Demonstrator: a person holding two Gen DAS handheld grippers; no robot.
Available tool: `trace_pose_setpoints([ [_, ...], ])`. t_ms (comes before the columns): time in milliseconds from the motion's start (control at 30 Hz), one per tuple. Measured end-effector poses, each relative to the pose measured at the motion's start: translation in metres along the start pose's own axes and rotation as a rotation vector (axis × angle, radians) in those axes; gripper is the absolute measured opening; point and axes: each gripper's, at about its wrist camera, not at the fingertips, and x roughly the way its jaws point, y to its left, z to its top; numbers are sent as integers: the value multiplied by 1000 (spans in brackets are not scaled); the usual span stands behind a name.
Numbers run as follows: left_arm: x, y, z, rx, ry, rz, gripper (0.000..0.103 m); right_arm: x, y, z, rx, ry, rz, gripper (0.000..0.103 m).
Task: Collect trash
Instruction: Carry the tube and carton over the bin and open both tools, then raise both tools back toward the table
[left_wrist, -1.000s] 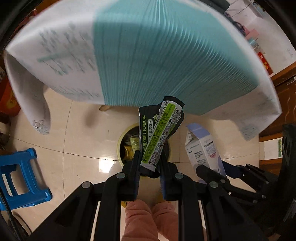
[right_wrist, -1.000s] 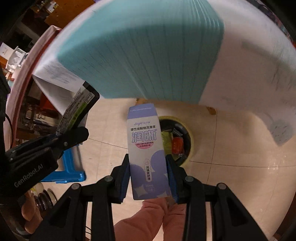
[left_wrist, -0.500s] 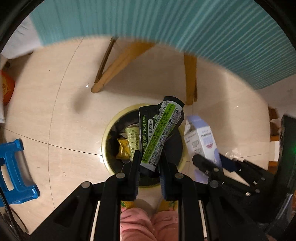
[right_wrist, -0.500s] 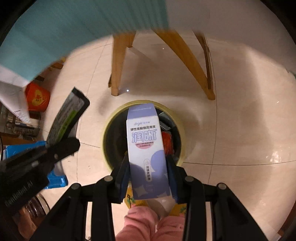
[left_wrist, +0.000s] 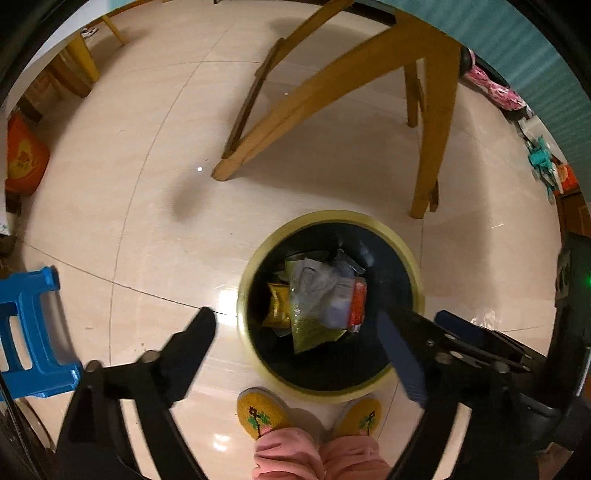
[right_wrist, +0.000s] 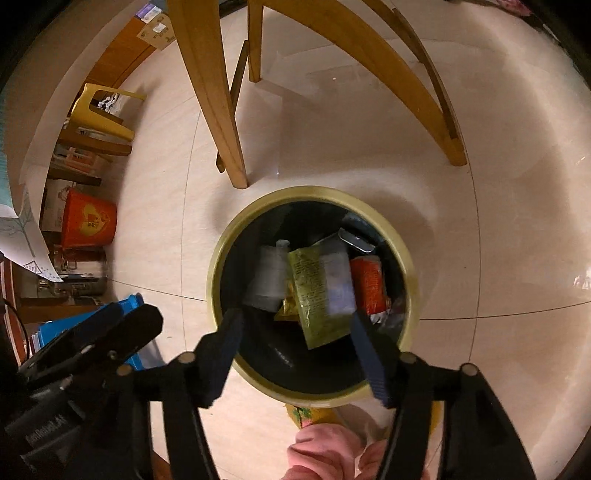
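A round bin with a yellow rim (left_wrist: 332, 216) stands on the tiled floor right under both grippers. My left gripper (left_wrist: 295, 334) hangs over its mouth. Its jaws are opening and hold nothing. The green-and-black wrapper (left_wrist: 310, 321) lies in the bin on top of other trash. The right wrist view shows my right gripper (right_wrist: 297, 330) above the same bin (right_wrist: 310, 192). Those jaws are opening too, with nothing between the pads. The purple-and-white carton (right_wrist: 338, 284) shows blurred inside, beside the wrapper (right_wrist: 317, 295). The left gripper's fingers (right_wrist: 144, 325) reach in at lower left.
Wooden table legs (left_wrist: 258, 140) stand just behind the bin. A blue stool (left_wrist: 29, 332) is at the left, with a red bucket (right_wrist: 86, 221) and a yellow stool (right_wrist: 103, 110) farther off. A person's yellow slippers (left_wrist: 262, 410) touch the bin's near side.
Both grippers came down from table height to just over the bin. Both then opened, and the wrapper and the carton dropped into the bin.
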Motion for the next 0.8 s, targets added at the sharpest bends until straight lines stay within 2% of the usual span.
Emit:
trace_pose_setpoints([
  [300, -42, 1, -6, 13, -51, 49, 92, -23, 13, -11, -60, -23, -66, 63],
  [533, -108, 0, -15, -3, -100, 59, 92, -69, 35, -21, -117, -41, -76, 63],
  [800, -195, -4, -25, -18, -172, 51, 91, -141, 73, -35, -171, -77, -62, 63],
])
